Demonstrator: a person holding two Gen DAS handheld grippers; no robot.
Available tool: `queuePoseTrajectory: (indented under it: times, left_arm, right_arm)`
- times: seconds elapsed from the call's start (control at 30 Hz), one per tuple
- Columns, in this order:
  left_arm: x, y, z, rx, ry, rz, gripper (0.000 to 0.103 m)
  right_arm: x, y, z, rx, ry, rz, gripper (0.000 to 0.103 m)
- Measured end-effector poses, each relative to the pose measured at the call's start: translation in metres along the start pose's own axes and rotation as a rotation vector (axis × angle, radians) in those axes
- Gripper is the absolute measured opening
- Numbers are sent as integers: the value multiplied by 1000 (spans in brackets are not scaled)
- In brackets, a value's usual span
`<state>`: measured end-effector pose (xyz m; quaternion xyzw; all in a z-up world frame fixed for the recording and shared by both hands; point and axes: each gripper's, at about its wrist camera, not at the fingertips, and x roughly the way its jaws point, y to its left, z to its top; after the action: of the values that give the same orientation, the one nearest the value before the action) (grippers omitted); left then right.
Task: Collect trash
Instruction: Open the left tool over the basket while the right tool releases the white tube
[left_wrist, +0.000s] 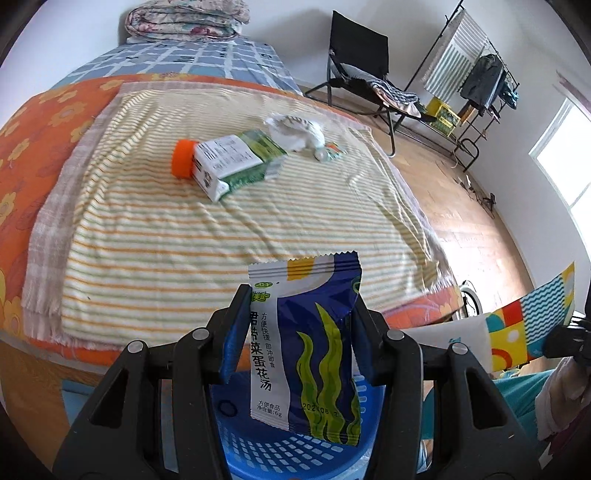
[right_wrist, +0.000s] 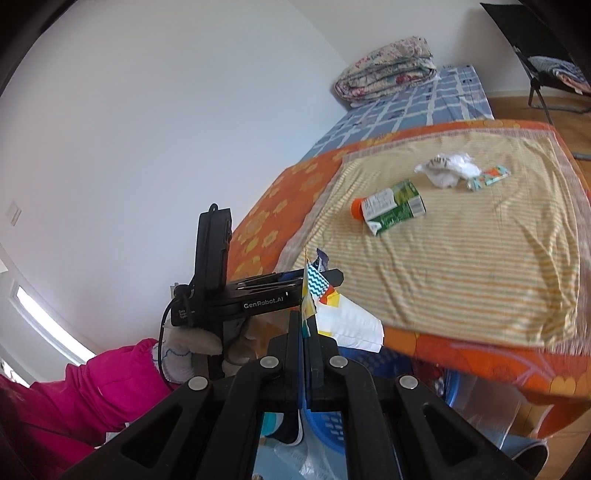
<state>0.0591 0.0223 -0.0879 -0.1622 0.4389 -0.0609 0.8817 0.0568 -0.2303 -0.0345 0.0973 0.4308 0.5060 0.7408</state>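
My left gripper (left_wrist: 297, 314) is shut on a blue and white seaweed soup packet (left_wrist: 314, 354), held above a blue perforated basket (left_wrist: 291, 454). My right gripper (right_wrist: 304, 325) is shut on a colourful paper wrapper (right_wrist: 340, 317) with a white inside; the wrapper also shows in the left wrist view (left_wrist: 517, 328). On the striped towel (left_wrist: 184, 236) lie a green and white carton with an orange cap (left_wrist: 229, 162), a crumpled white tissue (left_wrist: 295, 129) and a small candy wrapper (left_wrist: 330, 151). The left gripper also shows in the right wrist view (right_wrist: 332, 277).
The towel lies on an orange flowered bed cover (left_wrist: 33, 122). A folded quilt (left_wrist: 184, 18) sits at the bed's far end. A black folding chair (left_wrist: 362, 62) and a clothes rack (left_wrist: 476, 77) stand on the wooden floor (left_wrist: 461, 221) to the right.
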Motion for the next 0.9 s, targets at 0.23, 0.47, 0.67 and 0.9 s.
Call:
queuePoseTrajectory:
  times: [0.23,0.47,0.67,0.9]
  left_arm:
    - [9,-9,-19,12,34,-14,51]
    - [26,-9,-34,-2,84,-15,51]
    - [36,-16,-50,29,121,-10,51]
    - [41,-12,-61,34,149,10,51]
  right_arm:
    - [-5,-3,-16,22,29,36,0]
    - [9,-16,-35,53,90,14,0]
    - [27,-27,-50,56,161,-50,0]
    - [43,-40,-59,63,218,-130,0]
